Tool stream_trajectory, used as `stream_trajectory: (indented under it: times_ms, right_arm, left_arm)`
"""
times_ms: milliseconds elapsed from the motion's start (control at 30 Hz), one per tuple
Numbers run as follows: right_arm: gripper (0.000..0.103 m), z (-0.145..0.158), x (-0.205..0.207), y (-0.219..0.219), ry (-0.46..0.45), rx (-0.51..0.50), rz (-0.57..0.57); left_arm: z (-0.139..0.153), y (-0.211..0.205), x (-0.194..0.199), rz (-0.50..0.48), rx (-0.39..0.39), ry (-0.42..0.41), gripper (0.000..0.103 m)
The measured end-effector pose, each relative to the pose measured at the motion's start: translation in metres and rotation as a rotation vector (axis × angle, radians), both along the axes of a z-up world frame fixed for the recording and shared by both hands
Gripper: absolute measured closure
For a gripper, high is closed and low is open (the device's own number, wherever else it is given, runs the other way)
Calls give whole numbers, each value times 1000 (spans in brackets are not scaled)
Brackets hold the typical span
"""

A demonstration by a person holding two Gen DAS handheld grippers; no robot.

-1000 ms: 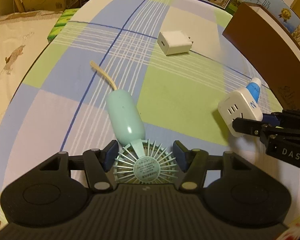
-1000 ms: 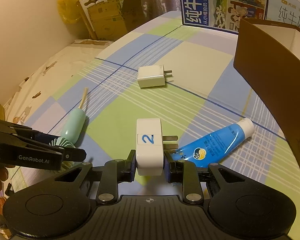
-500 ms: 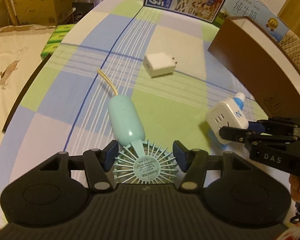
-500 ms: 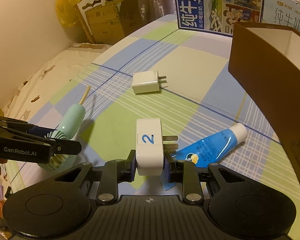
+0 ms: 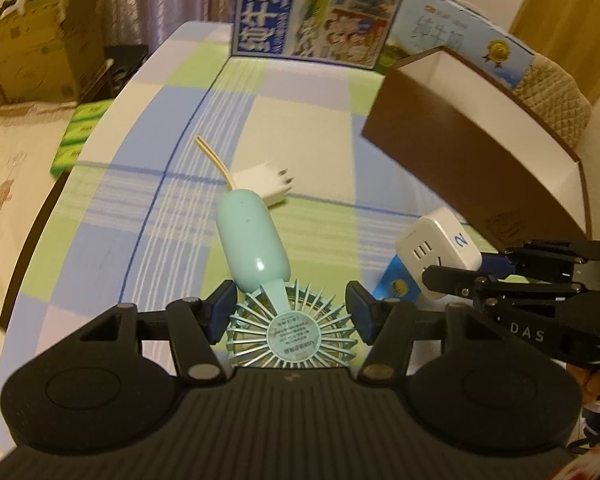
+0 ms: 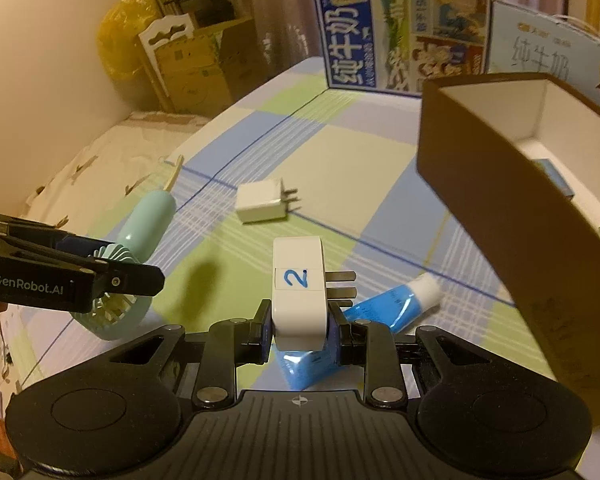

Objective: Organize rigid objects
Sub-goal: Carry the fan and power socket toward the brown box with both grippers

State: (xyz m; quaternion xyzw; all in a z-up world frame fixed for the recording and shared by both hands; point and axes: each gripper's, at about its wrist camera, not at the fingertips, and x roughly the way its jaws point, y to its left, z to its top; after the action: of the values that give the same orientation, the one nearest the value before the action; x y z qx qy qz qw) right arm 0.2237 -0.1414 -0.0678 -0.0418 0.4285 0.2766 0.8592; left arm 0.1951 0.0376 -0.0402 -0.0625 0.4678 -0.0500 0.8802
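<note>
Right now both grippers are holding something above the checked tablecloth (image 5: 308, 128). The left gripper (image 5: 291, 307) is clamping its blue pads on the grille of a mint handheld fan (image 5: 256, 236), whose handle is sticking out ahead of the jaws, with its cord trailing beyond. The right gripper (image 6: 300, 330) is squeezing a white plug adapter (image 6: 298, 280) marked with a blue 2, prongs pointing off to the right of the jaws. Under and just behind those jaws a blue tube (image 6: 384, 308) is lying on the cloth. Farther ahead, a white charger (image 6: 262, 202) is sitting alone. To the right of both grippers a brown box (image 6: 476, 184) is standing open.
</note>
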Motion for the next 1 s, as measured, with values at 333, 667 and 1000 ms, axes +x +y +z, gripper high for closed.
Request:
stream_trajectory:
  times_ms: [333, 667, 1000]
  right_arm:
    - [79, 40, 3, -41, -82, 28, -92]
    - [79, 79, 16, -104, -154, 55, -217]
    - [79, 96, 46, -167, -181, 37, -256]
  left_arm:
    - [32, -48, 31, -129, 12, -62, 48]
    - [60, -120, 67, -271, 11, -116, 48]
    - [69, -198, 108, -333, -16, -114, 47]
